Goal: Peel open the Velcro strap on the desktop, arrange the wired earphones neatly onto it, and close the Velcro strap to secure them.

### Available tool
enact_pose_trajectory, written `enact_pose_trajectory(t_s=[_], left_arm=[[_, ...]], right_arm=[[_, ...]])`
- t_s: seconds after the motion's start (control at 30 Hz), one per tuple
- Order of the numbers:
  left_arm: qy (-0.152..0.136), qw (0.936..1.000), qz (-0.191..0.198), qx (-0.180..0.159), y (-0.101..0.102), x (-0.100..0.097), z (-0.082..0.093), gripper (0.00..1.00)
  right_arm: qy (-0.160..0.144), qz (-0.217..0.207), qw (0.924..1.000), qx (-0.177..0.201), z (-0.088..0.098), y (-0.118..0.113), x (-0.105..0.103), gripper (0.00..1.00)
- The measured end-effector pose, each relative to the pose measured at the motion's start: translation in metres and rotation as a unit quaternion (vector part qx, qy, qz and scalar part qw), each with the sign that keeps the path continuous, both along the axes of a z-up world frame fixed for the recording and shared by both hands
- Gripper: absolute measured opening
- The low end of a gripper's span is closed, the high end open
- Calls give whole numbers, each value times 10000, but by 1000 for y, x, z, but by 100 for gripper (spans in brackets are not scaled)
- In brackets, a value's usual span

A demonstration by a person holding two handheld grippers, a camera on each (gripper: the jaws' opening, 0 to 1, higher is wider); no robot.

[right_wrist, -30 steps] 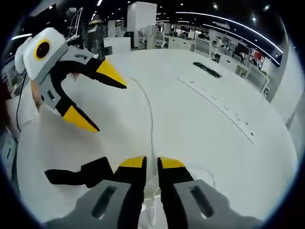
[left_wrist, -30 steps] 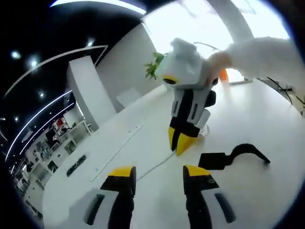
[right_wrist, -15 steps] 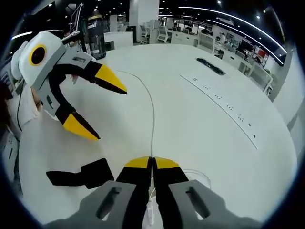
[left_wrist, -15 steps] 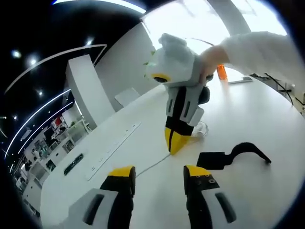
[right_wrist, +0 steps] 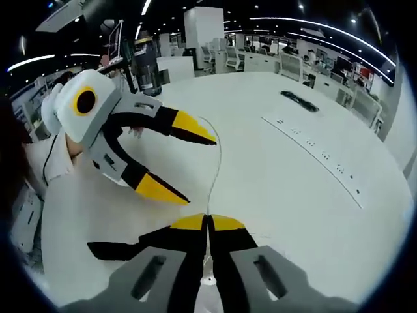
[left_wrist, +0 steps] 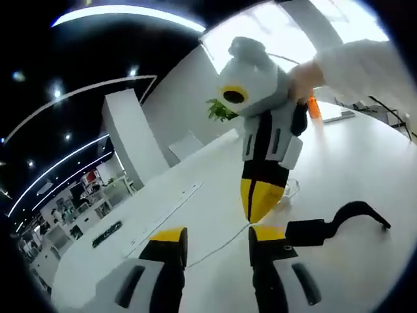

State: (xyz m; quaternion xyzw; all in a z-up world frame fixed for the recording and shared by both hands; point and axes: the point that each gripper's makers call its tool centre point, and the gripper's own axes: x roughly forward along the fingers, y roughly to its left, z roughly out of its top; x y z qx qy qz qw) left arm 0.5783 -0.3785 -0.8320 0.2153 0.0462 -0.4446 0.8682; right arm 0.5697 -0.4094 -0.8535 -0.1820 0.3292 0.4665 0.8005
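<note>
White desk (right_wrist: 306, 195), right gripper (right_wrist: 208, 222) clamped on earphone cable (right_wrist: 217, 156), lifted higher, left gripper (left_wrist: 215, 236) open, closer.

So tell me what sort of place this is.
Probably an open-plan office. A big white table with inset power sockets runs toward rows of desks and chairs under long ceiling light strips. A potted plant stands by the wall.

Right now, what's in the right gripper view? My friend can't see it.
The right gripper has its jaws shut on a thin white earphone cable over a white table. The left gripper hovers open, and a black Velcro strap lies on the table.
</note>
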Motion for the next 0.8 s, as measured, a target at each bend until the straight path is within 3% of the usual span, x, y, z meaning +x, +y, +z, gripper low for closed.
enact_pose_trajectory(t_s=[0.27,0.53,0.8], left_arm=[[-644,9958,-75,653,-9,-1,-15,36],[-548,9960,-114,701,-13,-3,-24,23],[-557,9957,-100,738,-11,-5,-27,18]], right_arm=[[2,-2,9999,122,10,0,-3,3],[207,75,9995,241,10,2,-17,3],[184,156,9994,235,7,0,-20,3]])
